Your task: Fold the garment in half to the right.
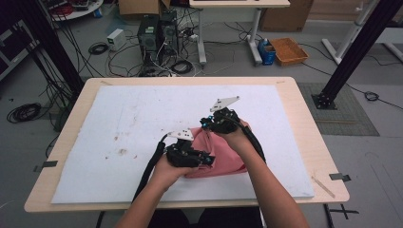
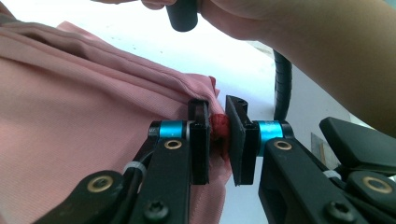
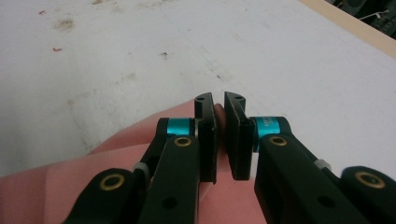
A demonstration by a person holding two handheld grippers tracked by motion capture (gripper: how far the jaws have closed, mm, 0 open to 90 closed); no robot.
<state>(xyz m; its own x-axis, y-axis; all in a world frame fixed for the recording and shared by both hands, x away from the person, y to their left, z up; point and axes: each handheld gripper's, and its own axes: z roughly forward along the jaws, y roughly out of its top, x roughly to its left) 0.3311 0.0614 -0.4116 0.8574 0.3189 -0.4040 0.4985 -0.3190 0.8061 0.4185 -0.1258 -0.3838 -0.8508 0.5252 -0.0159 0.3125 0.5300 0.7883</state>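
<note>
Both grippers are clamped on the pink cloth: my left gripper pinches a bunched fold at its near edge, my right gripper nips the far edge. That cloth lies crumpled on the white mat covering the wooden table, right of centre. My right forearm crosses close above the left gripper's jaws. Much of the cloth sits hidden under my hands. Brown stains mark the mat to the left.

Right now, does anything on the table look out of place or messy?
Only minor things: the white mat has brownish stains and specks left of centre. The pink cloth is bunched and creased, but both the left gripper and right gripper are clamped on it, so that's expected.
</note>
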